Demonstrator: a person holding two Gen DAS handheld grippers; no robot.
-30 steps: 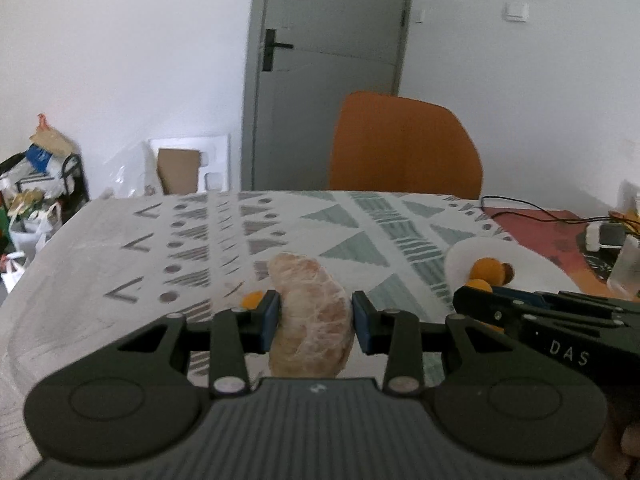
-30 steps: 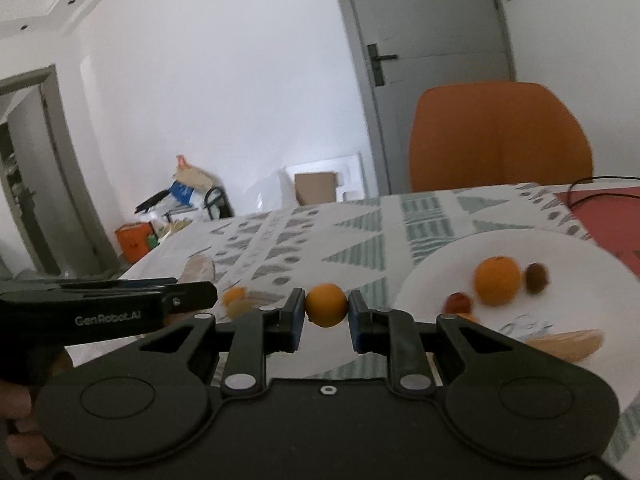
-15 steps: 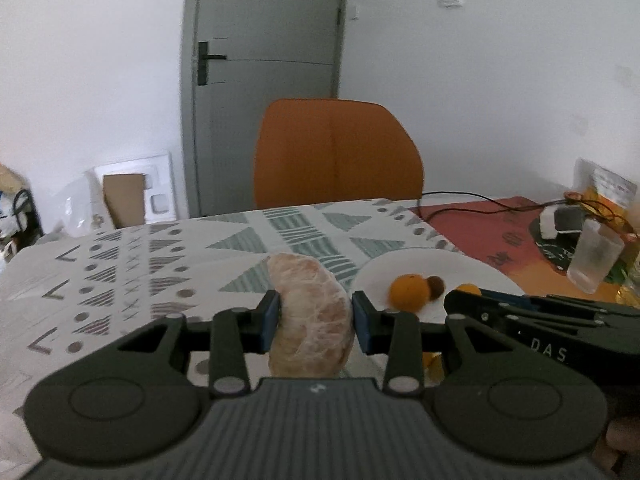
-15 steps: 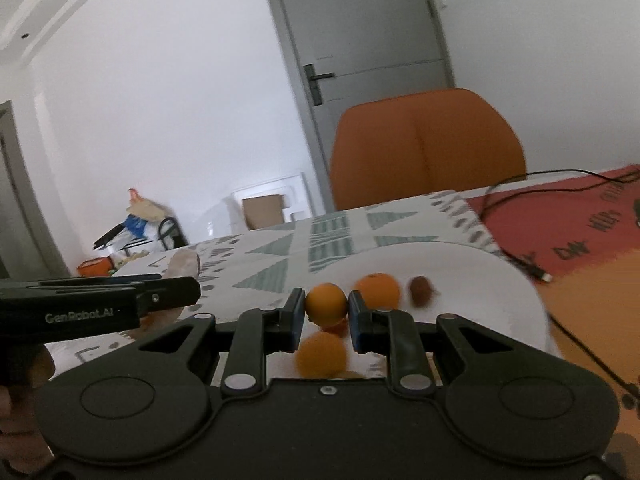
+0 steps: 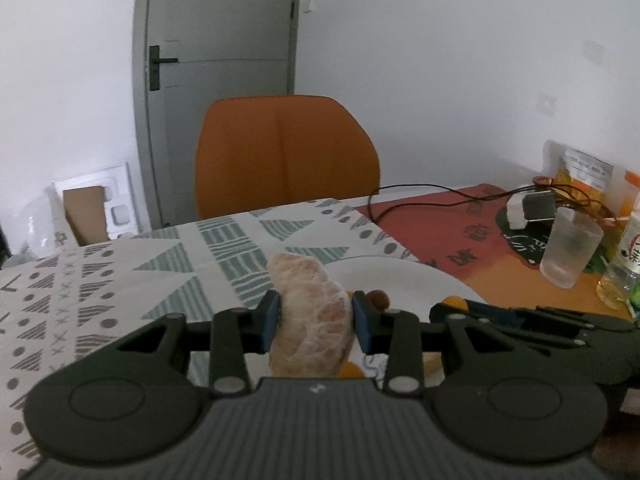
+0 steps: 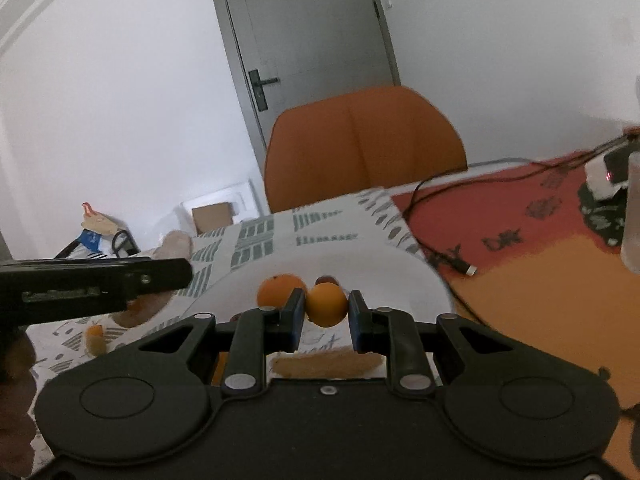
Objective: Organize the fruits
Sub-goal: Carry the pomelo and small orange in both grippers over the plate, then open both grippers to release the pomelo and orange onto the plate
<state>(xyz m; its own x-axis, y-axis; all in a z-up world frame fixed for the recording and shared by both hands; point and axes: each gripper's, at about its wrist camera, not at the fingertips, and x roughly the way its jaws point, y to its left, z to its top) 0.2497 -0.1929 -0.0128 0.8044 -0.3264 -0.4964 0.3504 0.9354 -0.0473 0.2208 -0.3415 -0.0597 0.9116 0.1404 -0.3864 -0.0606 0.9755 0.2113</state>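
- Left wrist view looks low across the patterned table toward the orange chair (image 5: 286, 152).
- Right wrist view faces likewise; both share the white plate (image 6: 372, 268).

Black tongs (image 5: 314, 317) with blue pads (image 5: 271, 316), silver screws.

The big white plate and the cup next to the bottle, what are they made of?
The white plate looks like glazed ceramic: smooth, opaque, with a soft sheen, though melamine would look much the same. The cup seems to be frosted plastic or glass: it is cloudy and see-through, with a thick clear base. The pictures cannot settle which.
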